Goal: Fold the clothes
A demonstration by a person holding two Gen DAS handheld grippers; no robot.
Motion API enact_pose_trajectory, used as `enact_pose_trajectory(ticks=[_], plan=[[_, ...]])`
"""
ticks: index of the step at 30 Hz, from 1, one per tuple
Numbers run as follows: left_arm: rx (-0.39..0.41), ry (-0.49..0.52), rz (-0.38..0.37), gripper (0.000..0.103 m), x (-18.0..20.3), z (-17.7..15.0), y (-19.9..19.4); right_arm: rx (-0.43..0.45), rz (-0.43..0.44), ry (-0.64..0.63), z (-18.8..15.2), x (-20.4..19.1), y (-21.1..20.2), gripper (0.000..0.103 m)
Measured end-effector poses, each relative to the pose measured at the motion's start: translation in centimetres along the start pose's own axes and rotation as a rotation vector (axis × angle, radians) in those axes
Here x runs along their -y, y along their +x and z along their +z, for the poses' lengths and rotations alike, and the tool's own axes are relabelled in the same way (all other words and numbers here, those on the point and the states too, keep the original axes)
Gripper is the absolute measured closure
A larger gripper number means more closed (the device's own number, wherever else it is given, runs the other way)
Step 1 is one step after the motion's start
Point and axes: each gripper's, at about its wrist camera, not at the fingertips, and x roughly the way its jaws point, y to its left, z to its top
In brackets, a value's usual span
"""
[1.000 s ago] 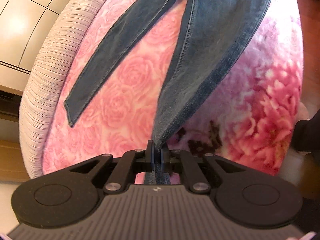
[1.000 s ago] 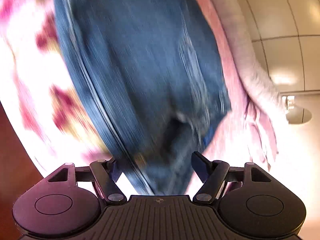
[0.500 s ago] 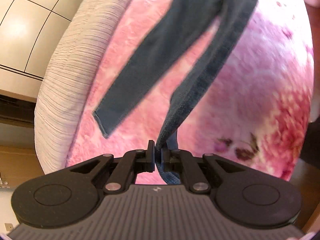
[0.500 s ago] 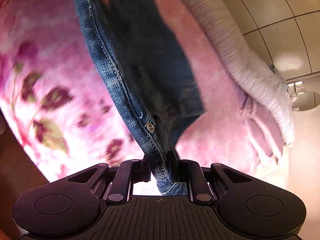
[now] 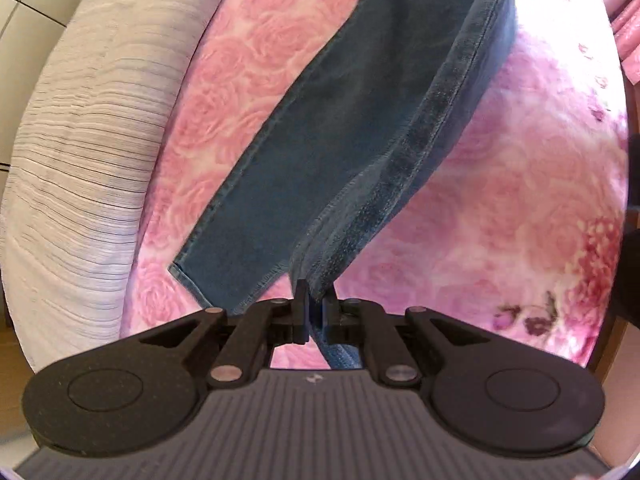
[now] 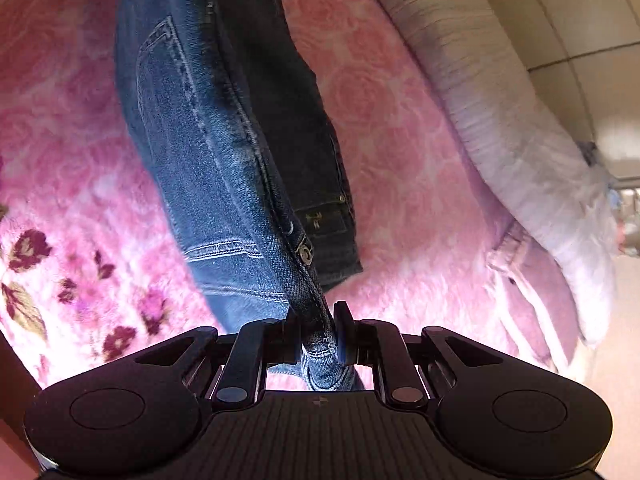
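Note:
A pair of dark blue jeans [image 5: 344,120] hangs over a pink rose-patterned blanket [image 5: 520,184]. My left gripper [image 5: 315,300] is shut on the hem of one leg, lifted off the blanket and held over the other leg, whose hem [image 5: 208,288] lies flat to the left. My right gripper [image 6: 318,320] is shut on the jeans' waistband [image 6: 308,276] near the metal button [image 6: 306,253]. A back pocket [image 6: 188,128] faces left in the right wrist view, and the far half of the jeans [image 6: 256,60] lies in shadow behind.
A ribbed pale lilac cover [image 5: 80,140] runs along the bed's edge; it also shows in the right wrist view [image 6: 500,128]. Cream floor tiles [image 6: 580,12] lie beyond it. Dark floral print [image 6: 28,248] marks the blanket's near corner.
My left gripper has carried its leg toward the other leg, so the two now overlap. My right gripper went from open to shut on the waistband and has lifted it.

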Motion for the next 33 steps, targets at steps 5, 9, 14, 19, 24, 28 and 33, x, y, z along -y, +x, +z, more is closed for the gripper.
enact_pose_trajectory(ticks=[5, 9, 14, 19, 24, 28, 33], plan=[[-0.136, -0.020, -0.062, 0.098, -3.6, 4.3, 6.1, 0.057, 0.117, -0.019, 0.9, 4.5, 4.8, 0.089], [-0.225, -0.082, -0.014, 0.085, -7.8, 7.7, 12.7, 0.087, 0.220, -0.019, 2.4, 8.2, 10.3, 0.089], [-0.258, -0.281, 0.195, 0.069, -10.2, 10.7, 17.7, 0.019, 0.085, 0.032, 3.9, 10.3, 17.6, 0.036], [-0.257, -0.259, 0.241, 0.069, -7.9, 10.6, 17.3, 0.061, 0.072, 0.196, 2.7, 10.7, 17.0, 0.036], [-0.251, -0.349, 0.261, 0.066, -6.0, 6.4, 15.5, 0.121, 0.124, 0.374, 1.6, 8.0, 14.0, 0.036], [-0.272, -0.408, 0.226, 0.066, -4.2, 1.2, 15.9, 0.157, 0.123, 0.462, 2.3, 4.9, 11.3, 0.036], [-0.281, -0.457, 0.212, 0.064, -2.9, -4.3, 17.3, 0.190, 0.178, 0.510, 5.2, 0.1, 8.0, 0.035]])
